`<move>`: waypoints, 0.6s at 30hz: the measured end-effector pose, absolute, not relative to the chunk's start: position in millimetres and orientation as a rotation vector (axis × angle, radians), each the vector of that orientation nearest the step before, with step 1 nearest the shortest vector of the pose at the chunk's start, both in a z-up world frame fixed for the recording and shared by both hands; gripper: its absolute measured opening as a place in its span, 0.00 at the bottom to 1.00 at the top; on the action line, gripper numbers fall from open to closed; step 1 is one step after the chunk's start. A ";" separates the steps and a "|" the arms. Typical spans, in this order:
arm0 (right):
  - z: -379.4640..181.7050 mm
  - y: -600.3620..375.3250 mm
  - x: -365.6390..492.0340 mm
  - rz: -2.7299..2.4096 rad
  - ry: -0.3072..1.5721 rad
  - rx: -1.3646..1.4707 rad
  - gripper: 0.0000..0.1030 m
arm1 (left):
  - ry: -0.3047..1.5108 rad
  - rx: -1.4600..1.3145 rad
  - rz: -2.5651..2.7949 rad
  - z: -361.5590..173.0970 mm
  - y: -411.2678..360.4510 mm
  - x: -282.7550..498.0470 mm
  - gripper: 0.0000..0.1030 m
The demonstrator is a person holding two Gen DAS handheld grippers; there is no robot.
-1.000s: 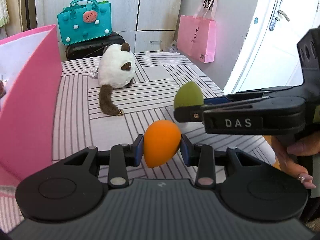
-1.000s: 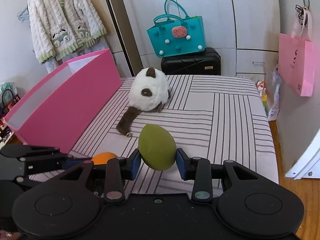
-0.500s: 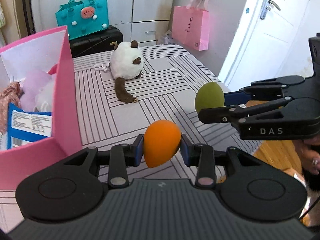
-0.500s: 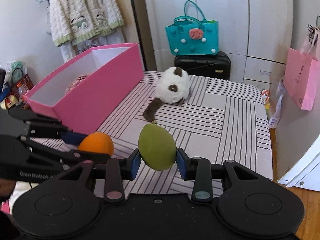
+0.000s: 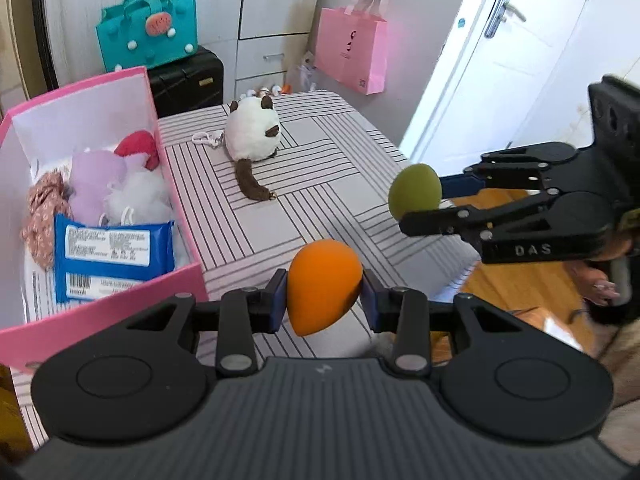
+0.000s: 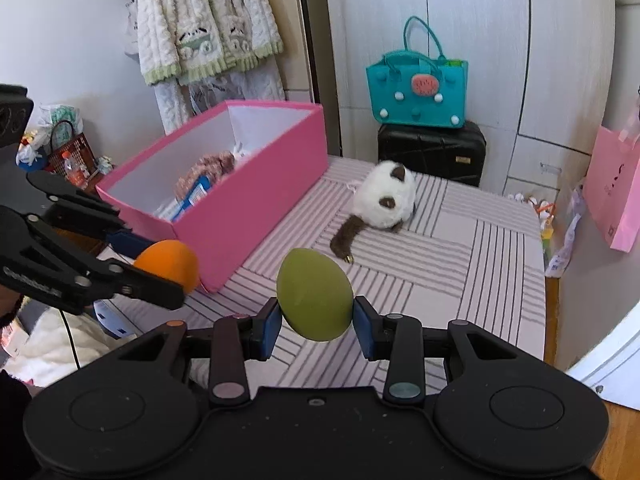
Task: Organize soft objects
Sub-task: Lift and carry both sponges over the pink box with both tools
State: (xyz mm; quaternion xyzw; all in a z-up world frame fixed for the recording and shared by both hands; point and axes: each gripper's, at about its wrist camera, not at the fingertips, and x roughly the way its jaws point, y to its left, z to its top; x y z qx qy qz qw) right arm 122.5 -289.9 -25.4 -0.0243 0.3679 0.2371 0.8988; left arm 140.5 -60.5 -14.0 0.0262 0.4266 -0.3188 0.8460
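Observation:
My left gripper (image 5: 324,294) is shut on an orange egg-shaped sponge (image 5: 320,290), held in the air just right of the near corner of the pink box (image 5: 176,216). To its right, my right gripper (image 6: 314,318) is shut on an olive-green sponge (image 6: 314,294), also above the striped table (image 6: 460,276). The green sponge (image 5: 414,192) and the orange sponge (image 6: 170,264) each show in the other wrist view. A white plush cat with a brown tail (image 5: 252,140) lies further back on the table.
The pink box holds a blue wipes pack (image 5: 114,248), lilac, white and red plush items and a floral scrunchie (image 5: 42,216). Behind the table stand a black suitcase (image 6: 432,152) with a teal bag (image 6: 416,92). A pink paper bag (image 5: 352,54) hangs by the white door.
Both grippers rose and drew back with their sponges. The inside of the pink box has come into view, and the plush cat looks farther away.

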 end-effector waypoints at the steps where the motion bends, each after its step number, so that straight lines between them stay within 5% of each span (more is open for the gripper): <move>1: -22.7 -289.7 122.4 0.495 0.756 -0.044 0.43 | 0.901 0.046 -0.676 -11.8 -54.9 140.4 0.36; 18: -1.9 -239.6 146.9 0.611 0.721 -0.085 0.43 | 0.834 0.002 -0.511 10.9 35.4 159.0 0.36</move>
